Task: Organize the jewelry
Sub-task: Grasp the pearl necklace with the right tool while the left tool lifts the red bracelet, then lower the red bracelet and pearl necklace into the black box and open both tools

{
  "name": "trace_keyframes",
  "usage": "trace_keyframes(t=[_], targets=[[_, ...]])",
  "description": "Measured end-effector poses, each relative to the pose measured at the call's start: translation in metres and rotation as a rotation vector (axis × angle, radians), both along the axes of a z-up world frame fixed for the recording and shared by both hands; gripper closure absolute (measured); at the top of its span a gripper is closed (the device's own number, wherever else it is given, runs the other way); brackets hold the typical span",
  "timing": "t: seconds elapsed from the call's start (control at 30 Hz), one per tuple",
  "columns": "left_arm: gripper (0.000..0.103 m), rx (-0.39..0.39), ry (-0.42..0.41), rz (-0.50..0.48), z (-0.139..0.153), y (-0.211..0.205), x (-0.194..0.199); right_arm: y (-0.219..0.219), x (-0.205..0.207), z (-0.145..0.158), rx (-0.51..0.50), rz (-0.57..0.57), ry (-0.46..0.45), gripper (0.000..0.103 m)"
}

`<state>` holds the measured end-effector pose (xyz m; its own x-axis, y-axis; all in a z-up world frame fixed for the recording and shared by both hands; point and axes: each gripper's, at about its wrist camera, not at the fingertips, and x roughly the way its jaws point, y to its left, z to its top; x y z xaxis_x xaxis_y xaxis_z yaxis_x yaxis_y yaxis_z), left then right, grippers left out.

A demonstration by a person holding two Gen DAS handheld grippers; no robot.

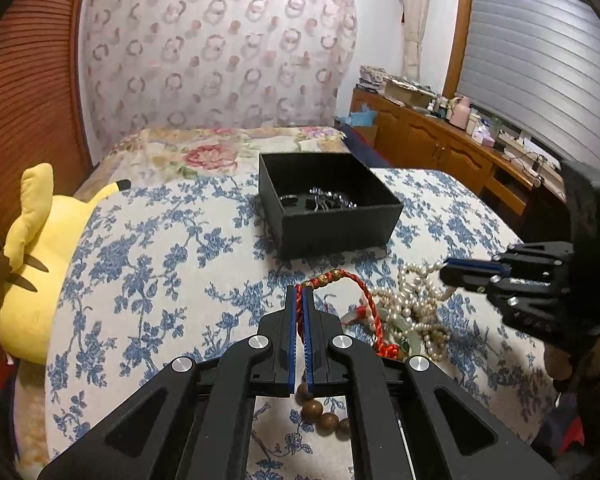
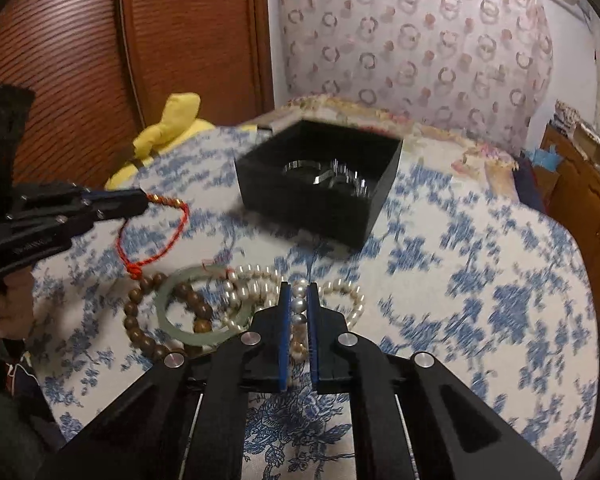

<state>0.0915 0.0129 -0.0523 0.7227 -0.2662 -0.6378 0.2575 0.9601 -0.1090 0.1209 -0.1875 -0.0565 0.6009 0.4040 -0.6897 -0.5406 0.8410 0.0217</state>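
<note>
Sorting is at the pick-up step: both grippers grip a piece from the pile on the blue-flowered bedspread. The left gripper is clamped shut on the red cord bracelet, whose loop hangs to its right. The right gripper is closed on the pearl strand, though blur makes the bite hard to judge. A jade bangle and wooden beads lie tangled beside it. Next, each piece needs lifting clear of the tangle and carrying forward to the open black box, which already holds shiny items.
</note>
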Motion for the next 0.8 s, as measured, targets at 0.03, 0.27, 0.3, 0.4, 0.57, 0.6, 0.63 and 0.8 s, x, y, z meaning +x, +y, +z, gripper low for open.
trace_keyframes(t=[0.03,0.27,0.3,0.4,0.57,0.6,0.63,0.8], targets=[[0.101,-0.001,-0.006,0.000,0.003,0.000,0.000,-0.001,-0.002,0.007,0.002,0.003,-0.016,0.094],[0.101,-0.015,-0.047,0.007,0.024,0.004,0.000,-0.005,-0.009,0.053,0.031,0.022,-0.117,0.094],[0.101,-0.014,-0.055,0.008,0.027,0.005,0.000,-0.006,-0.009,0.059,0.033,0.023,-0.129,0.094],[0.101,-0.011,-0.074,0.011,0.036,0.006,0.000,-0.007,-0.009,0.075,0.036,0.026,-0.166,0.095],[0.101,-0.004,-0.099,0.010,0.048,0.004,0.006,-0.007,-0.005,0.096,0.031,0.023,-0.217,0.095],[0.101,-0.001,-0.103,0.010,0.049,0.003,0.007,-0.007,-0.004,0.099,0.031,0.022,-0.223,0.094],[0.101,0.000,-0.105,0.010,0.050,0.002,0.009,-0.007,-0.002,0.102,0.030,0.020,-0.232,0.095],[0.101,0.003,-0.098,0.013,0.049,-0.002,0.020,-0.007,0.003,0.117,0.033,0.018,-0.266,0.095]])
